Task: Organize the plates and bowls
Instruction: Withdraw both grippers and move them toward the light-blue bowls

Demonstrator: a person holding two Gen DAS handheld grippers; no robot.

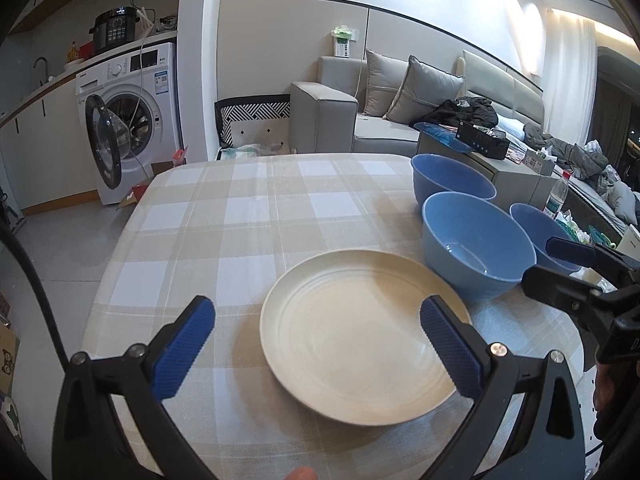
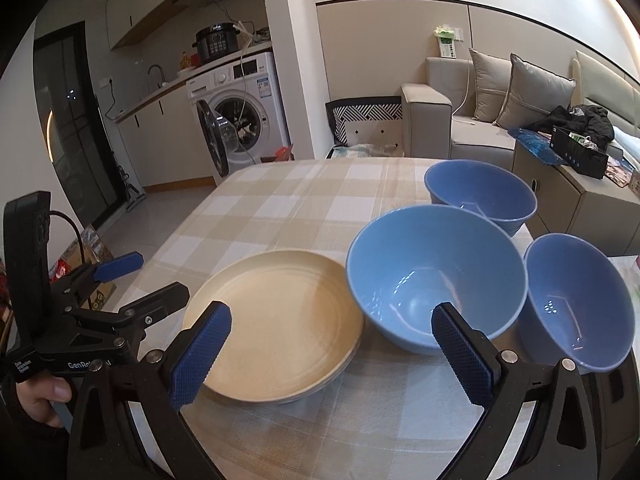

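Ribbed blue tongs (image 1: 316,344), round cream plate (image 1: 360,336), glossy bowls (image 2: 436,276)

Left wrist view rides low over the near edge of the table (image 1: 224,208), tilted down and forward, close above the cream plate (image 1: 360,336), looking past the far edge to a washing machine (image 1: 128,120) and sofa (image 1: 348,120). Right wrist view sits just beside it, same heading, nearer the three blue bowls (image 2: 432,276). Both share plate, bowls and checked tabletop; each catches the other gripper at its side edge.
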